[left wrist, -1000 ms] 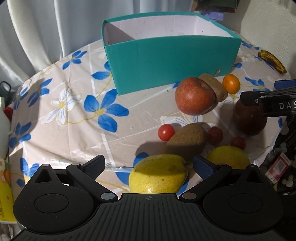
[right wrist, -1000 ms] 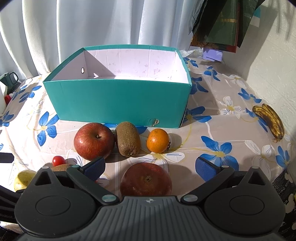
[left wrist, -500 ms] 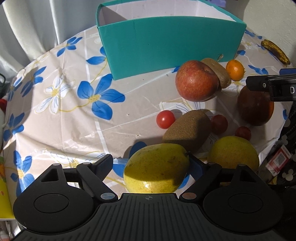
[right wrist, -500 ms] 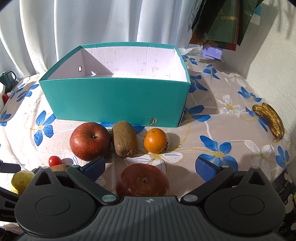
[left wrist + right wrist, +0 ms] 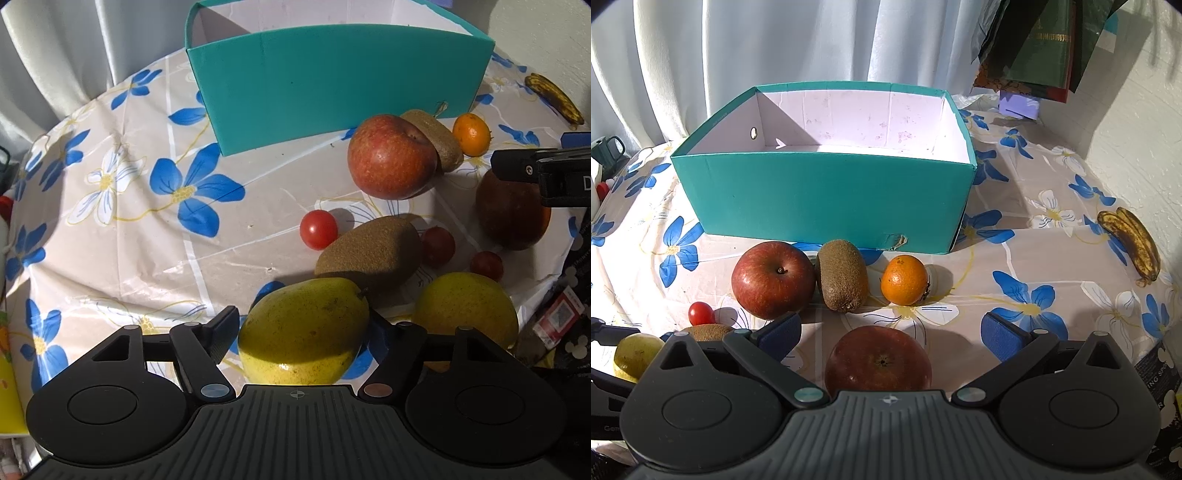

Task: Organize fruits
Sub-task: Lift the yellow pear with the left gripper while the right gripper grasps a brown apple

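Observation:
A yellow pear lies at the table's near edge, between the fingers of my left gripper. The jaws are closing, and a thin gap still shows at the left pad. My right gripper hangs open over a dark red apple, its pads well clear of it. Behind that apple sit a red apple, a kiwi and a small orange, in front of the teal box. The box shows nothing inside.
A second yellow pear, another kiwi and cherry tomatoes crowd close behind the first pear. A spotted banana lies at the right by the wall. A curtain hangs behind the table, and a dark mug stands far left.
My left gripper has come in over the yellow pear and its fingers have narrowed around it. The right gripper and the other fruit have stayed where they were.

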The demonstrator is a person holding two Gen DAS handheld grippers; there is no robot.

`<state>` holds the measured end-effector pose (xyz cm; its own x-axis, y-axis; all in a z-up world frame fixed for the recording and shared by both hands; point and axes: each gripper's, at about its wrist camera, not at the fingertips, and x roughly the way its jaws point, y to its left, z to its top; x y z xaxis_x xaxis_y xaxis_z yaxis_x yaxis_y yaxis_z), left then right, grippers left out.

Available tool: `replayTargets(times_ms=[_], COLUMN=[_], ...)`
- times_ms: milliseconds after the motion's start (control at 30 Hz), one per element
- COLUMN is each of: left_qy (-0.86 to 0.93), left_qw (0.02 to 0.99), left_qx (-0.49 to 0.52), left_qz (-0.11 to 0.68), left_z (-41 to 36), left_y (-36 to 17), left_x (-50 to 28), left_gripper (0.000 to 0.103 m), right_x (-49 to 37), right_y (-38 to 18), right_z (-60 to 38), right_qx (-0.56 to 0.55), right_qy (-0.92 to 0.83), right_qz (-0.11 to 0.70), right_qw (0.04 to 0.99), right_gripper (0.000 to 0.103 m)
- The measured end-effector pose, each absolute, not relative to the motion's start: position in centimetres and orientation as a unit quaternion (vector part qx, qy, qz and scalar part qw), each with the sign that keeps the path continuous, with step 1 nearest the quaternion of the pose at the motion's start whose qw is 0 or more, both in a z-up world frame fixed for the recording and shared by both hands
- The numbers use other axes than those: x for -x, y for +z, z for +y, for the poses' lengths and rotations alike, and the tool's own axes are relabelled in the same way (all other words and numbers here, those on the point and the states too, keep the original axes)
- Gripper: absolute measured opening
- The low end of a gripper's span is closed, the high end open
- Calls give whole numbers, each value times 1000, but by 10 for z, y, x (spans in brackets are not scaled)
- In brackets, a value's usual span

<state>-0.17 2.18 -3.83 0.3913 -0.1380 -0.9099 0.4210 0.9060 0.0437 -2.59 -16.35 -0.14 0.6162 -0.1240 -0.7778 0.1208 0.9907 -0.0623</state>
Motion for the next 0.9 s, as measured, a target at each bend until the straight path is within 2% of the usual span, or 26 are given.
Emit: replayTargets(times_ms=[567,900], left_qy=[-164,-155], left_qw=[820,840], left_qx=[-141,-123], left_qz=[529,506], left_z=[23,29], left_y=[-37,-14], left_x=[5,4], left_gripper=[70,70], right_x=[28,36], right_y=[-1,0], right_z=[-163,-178], right_qx=[2,-18], right_qy=[-68,-26], right_qz=[432,409], right_qw=[899,912], right_gripper=[103,102])
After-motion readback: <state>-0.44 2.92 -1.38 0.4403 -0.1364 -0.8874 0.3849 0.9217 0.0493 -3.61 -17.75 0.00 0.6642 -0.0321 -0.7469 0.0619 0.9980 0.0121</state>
